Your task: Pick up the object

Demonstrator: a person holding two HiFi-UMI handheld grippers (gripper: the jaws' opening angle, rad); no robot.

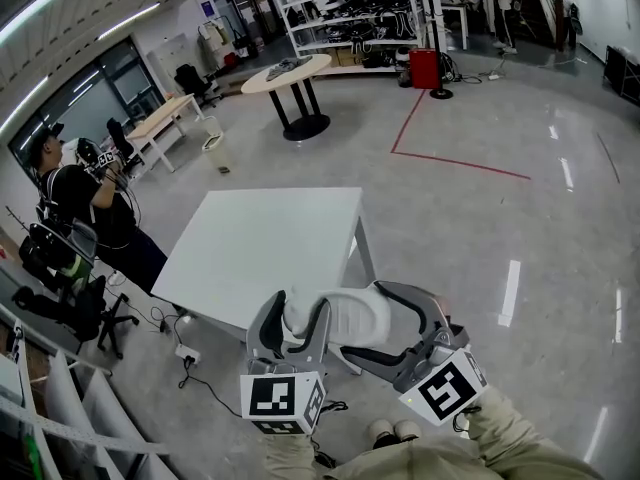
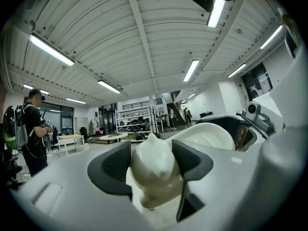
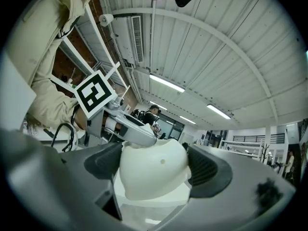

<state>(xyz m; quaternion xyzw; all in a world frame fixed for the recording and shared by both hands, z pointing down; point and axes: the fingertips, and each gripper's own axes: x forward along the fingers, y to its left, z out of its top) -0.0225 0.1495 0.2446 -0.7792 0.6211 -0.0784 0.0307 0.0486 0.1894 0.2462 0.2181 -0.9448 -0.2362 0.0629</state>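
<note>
A white plastic object (image 1: pixel 340 318) with a rounded shell and a narrow pointed end hangs in the air over the near edge of the white table (image 1: pixel 260 248). My left gripper (image 1: pixel 293 325) is shut on its pointed end, and in the left gripper view that end (image 2: pixel 153 170) fills the gap between the dark pads. Shut on the rounded part is my right gripper (image 1: pixel 364 319). The right gripper view shows the shell (image 3: pixel 154 172) between its pads, with the left gripper's marker cube (image 3: pixel 95 95) just behind.
A person (image 1: pixel 85 203) with a backpack stands left of the table beside an office chair (image 1: pixel 80 308). Cables and a power strip (image 1: pixel 185 353) lie on the floor under the table's near corner. A round table (image 1: pixel 290 73) and shelving stand far back.
</note>
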